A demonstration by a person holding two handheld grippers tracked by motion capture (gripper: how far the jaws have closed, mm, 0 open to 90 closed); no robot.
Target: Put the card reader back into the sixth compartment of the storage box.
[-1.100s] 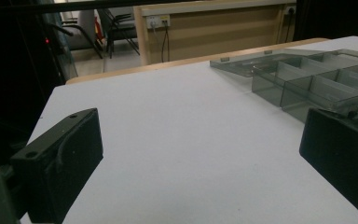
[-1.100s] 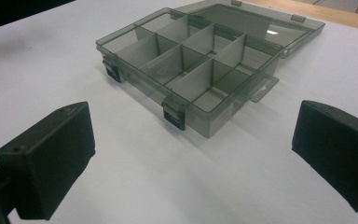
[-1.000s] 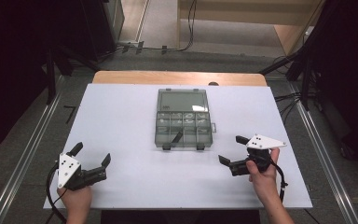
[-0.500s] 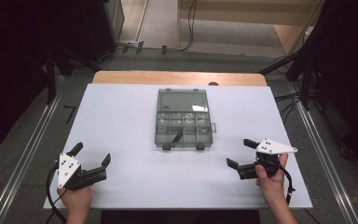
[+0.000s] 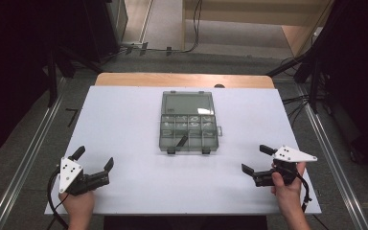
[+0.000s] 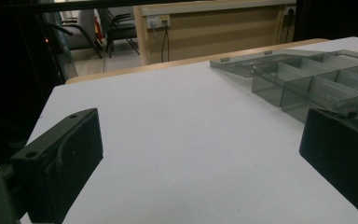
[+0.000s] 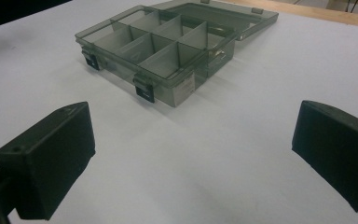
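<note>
A person's left gripper (image 5: 95, 160) and right gripper (image 5: 258, 159) rested at the near corners of the white table (image 5: 124, 120), each with its jaws spread wide and nothing between them. Ahead of both, toward the table's middle and well apart from either tool, sat a smoky, see-through compartment box (image 5: 189, 131), its lid (image 5: 188, 103) thrown back flat on the far side. From the left gripper, the box lay forward and off to the right; from the right gripper, forward and to the left, its two front latches (image 7: 144, 91) facing that tool and hanging loose. Dividers split the tray into small cells; a few pale bits seemed to lie in the far cells in the high view, though too small to identify, and a dark, thin piece (image 5: 181, 141) leaned in a near cell. Judged from the scene, the opening of the box looked done, while any sorting or picking of its contents had not begun: neither tool touched the box, and both hands sat back near the table's front edge. Beyond the table, floor cables (image 5: 191, 28) and a wooden desk panel (image 6: 214, 23) filled the background
</note>
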